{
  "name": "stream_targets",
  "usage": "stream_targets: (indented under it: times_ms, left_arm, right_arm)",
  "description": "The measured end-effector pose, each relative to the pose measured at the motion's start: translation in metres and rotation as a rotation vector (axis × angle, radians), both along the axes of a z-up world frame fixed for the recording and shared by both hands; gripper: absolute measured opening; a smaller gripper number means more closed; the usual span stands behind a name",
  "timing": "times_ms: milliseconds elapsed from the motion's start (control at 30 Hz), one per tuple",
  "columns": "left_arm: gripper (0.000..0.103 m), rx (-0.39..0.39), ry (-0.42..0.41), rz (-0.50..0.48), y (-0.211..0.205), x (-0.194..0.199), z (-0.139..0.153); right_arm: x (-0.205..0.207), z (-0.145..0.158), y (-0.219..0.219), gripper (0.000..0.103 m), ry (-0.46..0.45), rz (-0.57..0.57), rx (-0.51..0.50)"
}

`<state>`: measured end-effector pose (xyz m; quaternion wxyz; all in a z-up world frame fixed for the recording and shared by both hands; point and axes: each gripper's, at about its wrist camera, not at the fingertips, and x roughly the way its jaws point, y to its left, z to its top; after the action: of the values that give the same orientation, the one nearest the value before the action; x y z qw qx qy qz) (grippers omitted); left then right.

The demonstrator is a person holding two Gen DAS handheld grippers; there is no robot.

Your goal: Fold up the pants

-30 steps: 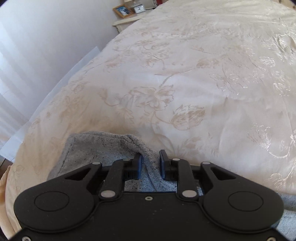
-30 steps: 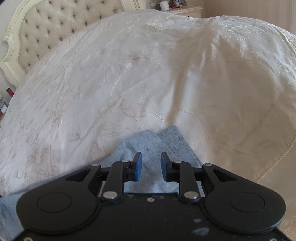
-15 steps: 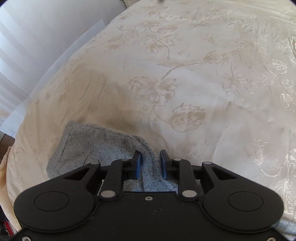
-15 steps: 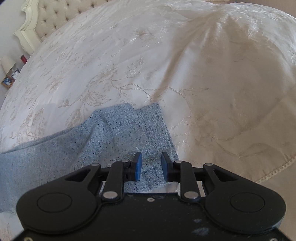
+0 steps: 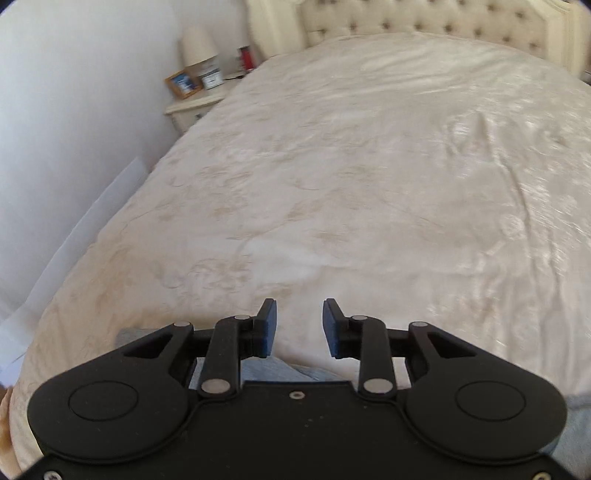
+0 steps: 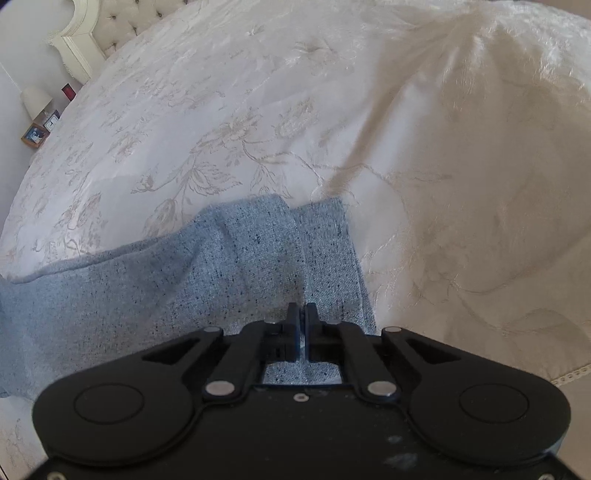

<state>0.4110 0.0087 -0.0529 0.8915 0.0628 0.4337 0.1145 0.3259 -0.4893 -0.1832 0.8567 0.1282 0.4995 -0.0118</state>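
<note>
The grey-blue speckled pants (image 6: 184, 280) lie flat on the cream floral bedspread (image 6: 258, 92), with the two leg ends side by side at the right. My right gripper (image 6: 302, 314) is shut on the pants, pinching a small ridge of cloth near those leg ends. In the left wrist view only slivers of the pants (image 5: 284, 369) show under the gripper body. My left gripper (image 5: 299, 325) hangs above the bedspread (image 5: 369, 184); its jaws are opening and nothing is between them.
A tufted headboard (image 5: 424, 18) stands at the far end of the bed. A nightstand (image 5: 195, 107) with a lamp, a picture frame and a small clock sits by the white wall at the left. The bedspread's trimmed edge (image 6: 569, 376) drops off at the right.
My left gripper let go of the pants' edge, rose and tipped up towards the headboard, with its jaws wider apart. My right gripper came down and closed on the pants.
</note>
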Motion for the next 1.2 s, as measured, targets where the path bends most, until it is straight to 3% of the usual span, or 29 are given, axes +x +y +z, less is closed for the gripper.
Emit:
stream_targets:
  times_ms: [133, 300, 400, 467, 567, 900, 967, 1200]
  left_arm:
    - [0.041, -0.067, 0.062, -0.204, -0.065, -0.028, -0.021]
    - [0.041, -0.11, 0.21, -0.327, -0.125, -0.05, -0.082]
    - [0.04, -0.111, 0.277, -0.359, -0.144, -0.061, -0.114]
    - [0.04, -0.086, 0.328, -0.364, -0.15, -0.064, -0.135]
    - [0.04, -0.077, 0.364, -0.354, -0.152, -0.065, -0.156]
    - [0.04, -0.132, 0.342, -0.335, -0.14, -0.065, -0.147]
    - [0.04, -0.136, 0.295, -0.332, -0.136, -0.071, -0.136]
    - [0.04, -0.125, 0.144, -0.377, -0.131, -0.074, -0.1]
  right_arm:
    - [-0.018, 0.028, 0.0, 0.003, -0.015, -0.034, -0.059]
    - [-0.008, -0.014, -0.005, 0.007, 0.161, -0.061, -0.176]
    - [-0.011, 0.003, -0.017, 0.013, 0.034, -0.109, -0.094]
    - [-0.002, 0.014, -0.018, 0.032, -0.032, -0.085, -0.031]
    - [0.023, 0.012, -0.014, 0.032, -0.05, -0.049, -0.038]
    - [0.085, -0.037, -0.009, 0.034, 0.011, -0.014, 0.097]
    - [0.083, -0.039, -0.008, 0.005, -0.006, -0.023, 0.128]
    - [0.083, -0.015, -0.001, 0.003, -0.069, -0.097, 0.007]
